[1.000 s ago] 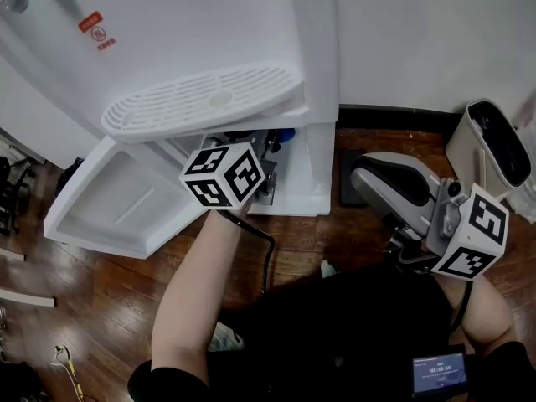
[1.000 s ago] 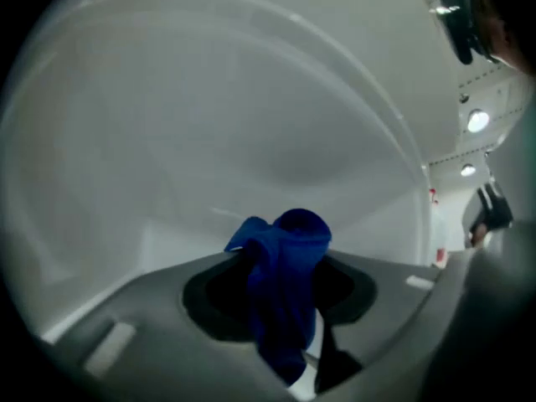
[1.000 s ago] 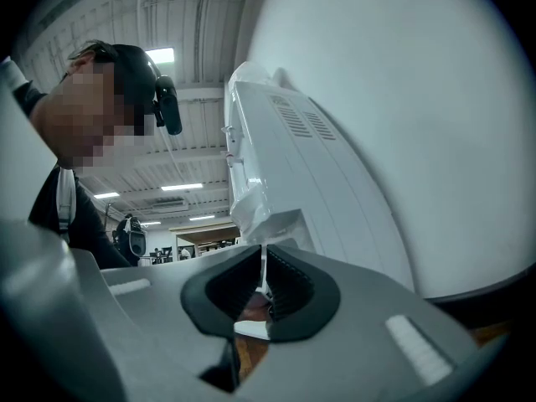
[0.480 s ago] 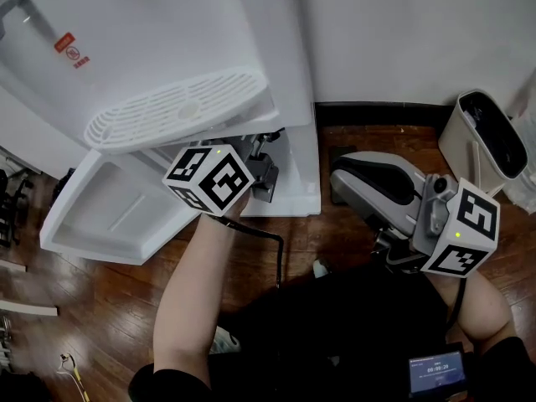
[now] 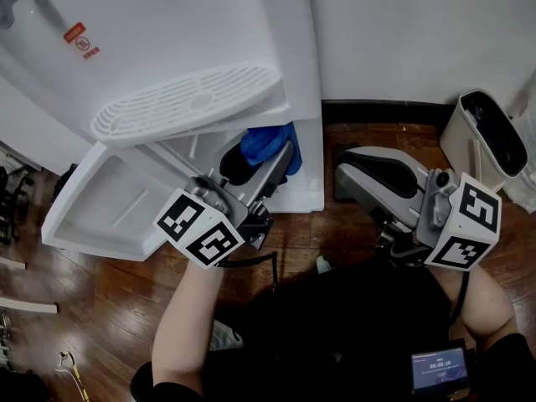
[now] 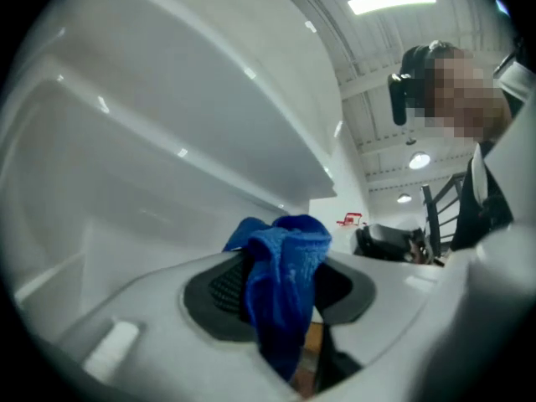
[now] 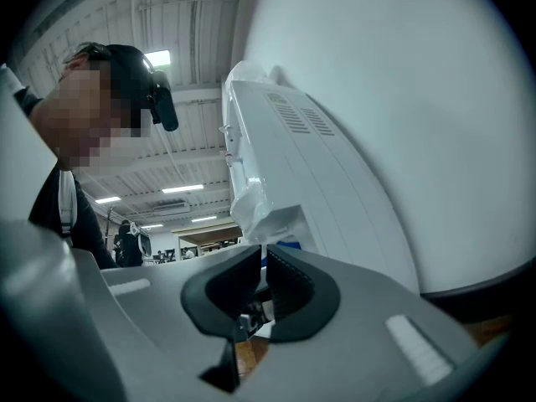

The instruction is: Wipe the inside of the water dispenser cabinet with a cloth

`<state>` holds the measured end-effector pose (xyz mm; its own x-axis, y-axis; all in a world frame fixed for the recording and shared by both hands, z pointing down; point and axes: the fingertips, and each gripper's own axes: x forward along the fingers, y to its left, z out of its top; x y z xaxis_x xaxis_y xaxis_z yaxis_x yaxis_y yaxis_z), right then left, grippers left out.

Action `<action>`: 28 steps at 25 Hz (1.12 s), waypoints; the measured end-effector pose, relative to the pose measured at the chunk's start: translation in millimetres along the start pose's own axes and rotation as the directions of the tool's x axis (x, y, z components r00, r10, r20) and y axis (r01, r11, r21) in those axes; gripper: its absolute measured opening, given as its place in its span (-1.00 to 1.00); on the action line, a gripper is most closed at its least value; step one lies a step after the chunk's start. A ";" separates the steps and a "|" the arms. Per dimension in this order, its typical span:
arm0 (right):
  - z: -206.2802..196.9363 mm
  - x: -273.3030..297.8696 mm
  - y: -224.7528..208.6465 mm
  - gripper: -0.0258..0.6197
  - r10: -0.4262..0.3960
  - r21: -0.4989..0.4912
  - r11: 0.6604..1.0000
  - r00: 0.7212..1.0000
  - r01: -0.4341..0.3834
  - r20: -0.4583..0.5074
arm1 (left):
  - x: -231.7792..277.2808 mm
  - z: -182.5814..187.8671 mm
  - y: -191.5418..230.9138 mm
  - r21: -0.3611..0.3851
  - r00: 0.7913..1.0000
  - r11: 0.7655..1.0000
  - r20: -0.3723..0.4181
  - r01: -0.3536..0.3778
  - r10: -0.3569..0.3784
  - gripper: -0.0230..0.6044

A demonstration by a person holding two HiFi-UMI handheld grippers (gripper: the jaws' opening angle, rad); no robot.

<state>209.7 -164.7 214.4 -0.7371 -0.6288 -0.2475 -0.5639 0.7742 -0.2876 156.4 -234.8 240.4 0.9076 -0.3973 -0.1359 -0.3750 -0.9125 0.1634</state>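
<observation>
at centre frame, left gripper (image 5: pixel 273 162) clamps the blue cloth (image 5: pixel 266 141) by the cabinet (image 5: pixel 309 171); at right, right gripper (image 7: pixel 261 268) closed, empty.

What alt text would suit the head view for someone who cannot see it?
Seen from above, the person's left gripper clamps a blue cloth at the mouth of the cabinet under a white water dispenser, the cabinet's door open to the left. The right gripper hangs shut and empty at the right, over a wood floor.
</observation>
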 end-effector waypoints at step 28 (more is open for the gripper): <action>-7.8 1.1 -9.2 -0.85 -0.008 0.076 0.997 1.000 0.010 -0.017 | 39.1 -233.6 152.6 0.708 0.478 0.481 -0.705 0.517 0.523 -0.41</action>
<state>211.2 -171.9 224.0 -0.7385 -0.6339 -0.2296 -0.5410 0.7604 -0.3593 178.8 -366.9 488.3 0.3712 -0.5991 0.7094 0.1548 -0.7134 -0.6834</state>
